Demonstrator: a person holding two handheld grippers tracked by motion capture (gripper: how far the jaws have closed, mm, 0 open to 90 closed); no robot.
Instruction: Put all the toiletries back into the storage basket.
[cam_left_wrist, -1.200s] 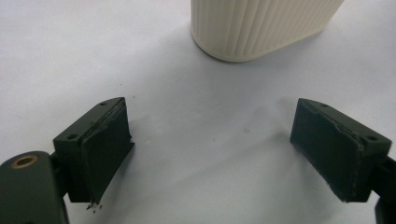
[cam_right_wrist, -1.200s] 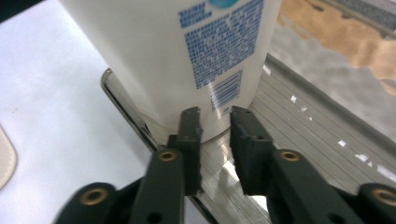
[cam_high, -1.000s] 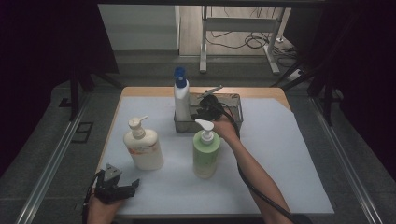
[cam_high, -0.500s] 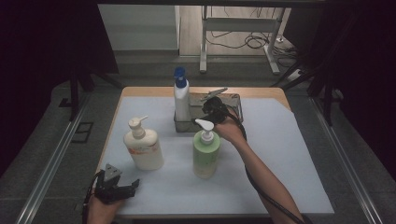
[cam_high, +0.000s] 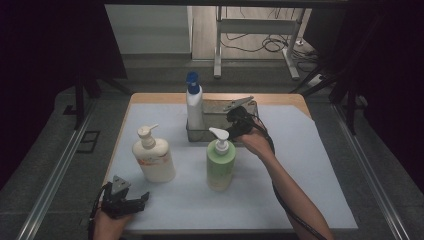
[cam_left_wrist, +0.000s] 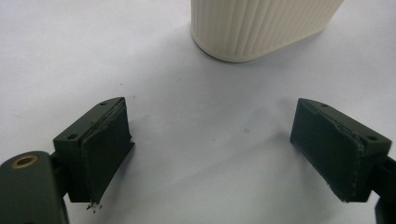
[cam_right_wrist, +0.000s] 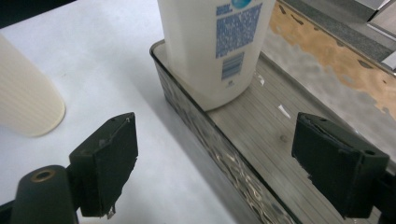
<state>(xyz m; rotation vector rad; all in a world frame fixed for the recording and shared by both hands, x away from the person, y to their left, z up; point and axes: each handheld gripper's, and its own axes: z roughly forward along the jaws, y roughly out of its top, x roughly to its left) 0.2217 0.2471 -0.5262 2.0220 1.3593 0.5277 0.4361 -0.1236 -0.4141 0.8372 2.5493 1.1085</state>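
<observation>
I have the right gripper (cam_high: 235, 121) at the near edge of the metal tray (cam_high: 247, 107), just behind the pump head of the green bottle (cam_high: 220, 161). Its jaws have just been opening and now stand spread wide with nothing between them. Looking along them in the right gripper view, I see the tray's wall (cam_right_wrist: 219, 149) running between the two jaws, one jaw over the white sheet and the other over the tray's floor.

The white bottle with the blue cap (cam_high: 194, 102) stands upright inside the tray, at its left end, with its printed label (cam_right_wrist: 236, 35) facing my right gripper (cam_right_wrist: 215, 163). The bottle is free of the jaws, a little way ahead of them.

My left gripper (cam_high: 125, 200) rests low at the near left corner of the table (cam_high: 150, 97), jaws spread apart and empty. In the left gripper view I see the ribbed base of the cream bottle (cam_left_wrist: 261, 25) standing ahead of the left gripper (cam_left_wrist: 210, 154), apart from both jaws. That cream bottle (cam_high: 152, 156) stands upright on the white sheet (cam_high: 310, 165), left of the green bottle and well clear of the tray.
</observation>
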